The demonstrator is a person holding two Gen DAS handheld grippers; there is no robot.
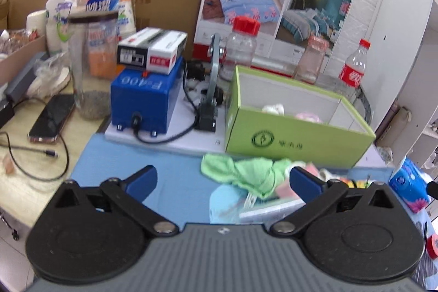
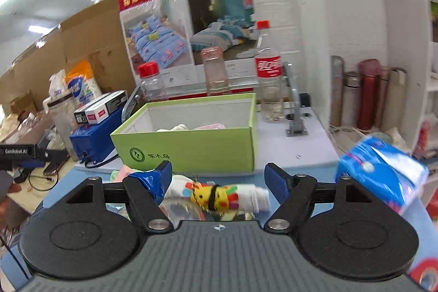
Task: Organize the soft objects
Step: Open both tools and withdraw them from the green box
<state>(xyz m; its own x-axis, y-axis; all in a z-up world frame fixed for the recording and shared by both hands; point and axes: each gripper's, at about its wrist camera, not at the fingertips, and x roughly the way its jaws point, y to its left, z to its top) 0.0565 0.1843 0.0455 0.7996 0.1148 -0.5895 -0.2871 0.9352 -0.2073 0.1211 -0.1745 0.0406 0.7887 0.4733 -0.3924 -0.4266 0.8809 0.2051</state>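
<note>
An open green box point(image 1: 295, 140) stands on the white board and shows in the right wrist view point(image 2: 191, 147) too. Inside lie a white soft item point(image 1: 273, 108) and a pink one point(image 1: 308, 116). A green cloth point(image 1: 246, 171) lies on the blue mat in front of the box. My left gripper point(image 1: 223, 178) is open, with the cloth between and beyond its fingers. My right gripper point(image 2: 219, 177) is open above a rolled white sock with a yellow, multicoloured pattern point(image 2: 219, 196). Neither gripper holds anything.
A blue tissue pack point(image 2: 383, 171) lies at the right. Bottles point(image 2: 269, 84) stand behind the box. A blue machine point(image 1: 146, 97), a glass jar point(image 1: 91, 64), a phone point(image 1: 52, 118) and cables sit at the left. Flasks point(image 2: 366, 92) stand by the shelf.
</note>
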